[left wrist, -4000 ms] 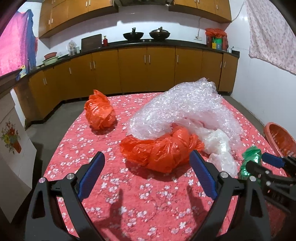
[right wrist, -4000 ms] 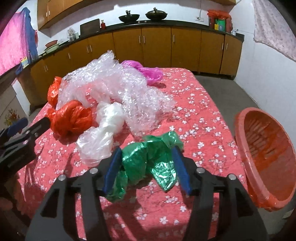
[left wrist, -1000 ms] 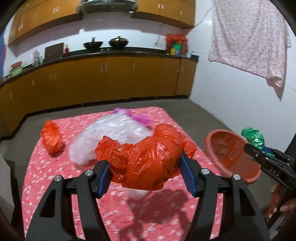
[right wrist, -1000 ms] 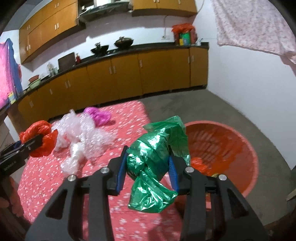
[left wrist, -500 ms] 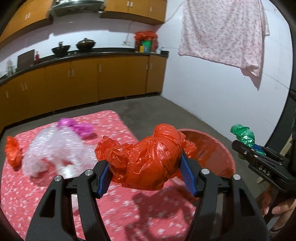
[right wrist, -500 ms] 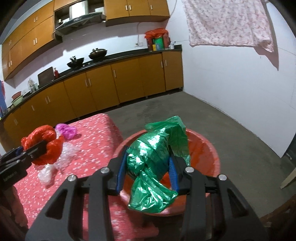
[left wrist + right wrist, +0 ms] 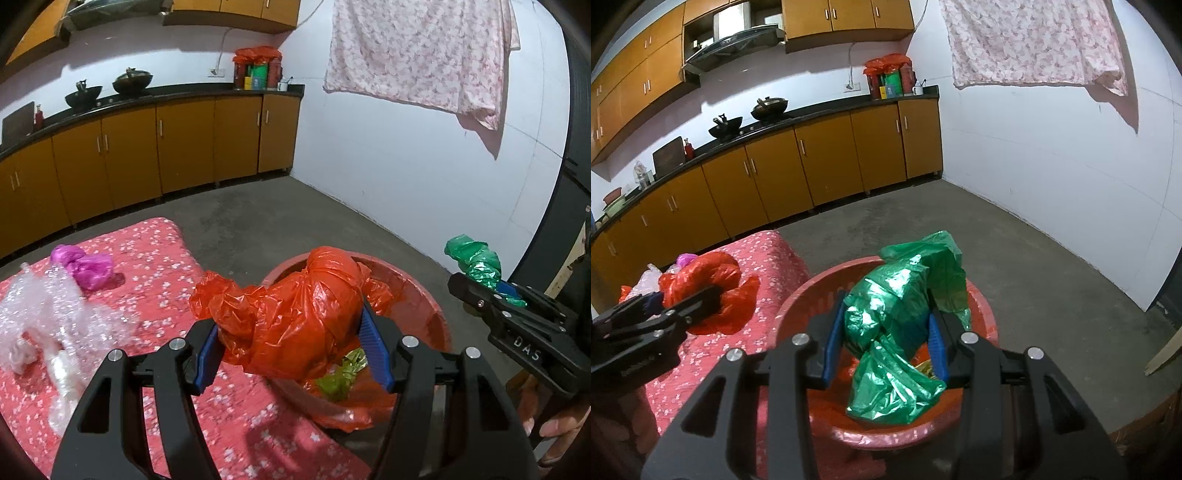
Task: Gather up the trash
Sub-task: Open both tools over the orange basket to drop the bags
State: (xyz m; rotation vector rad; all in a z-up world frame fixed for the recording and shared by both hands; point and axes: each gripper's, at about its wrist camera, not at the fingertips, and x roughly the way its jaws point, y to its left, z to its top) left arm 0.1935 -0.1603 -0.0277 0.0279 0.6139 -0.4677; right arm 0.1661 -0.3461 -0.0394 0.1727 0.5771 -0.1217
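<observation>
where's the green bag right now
The green bag is pinched in the right claw, held over the red basket just past the table's edge. In the left wrist view it shows at far right, beside the orange bag.

Two black two-finger grippers [image 7: 291, 356] [image 7: 884, 347] are counted. One round red plastic basket [image 7: 798, 306] is seen. Four crumpled plastic bags are counted: red [image 7: 295, 314], green [image 7: 901, 314], magenta [image 7: 86, 267], clear [image 7: 48, 314].

Only legible txt: "DAS" in white on side of right tongs [image 7: 511, 291], rest unreadable.
</observation>
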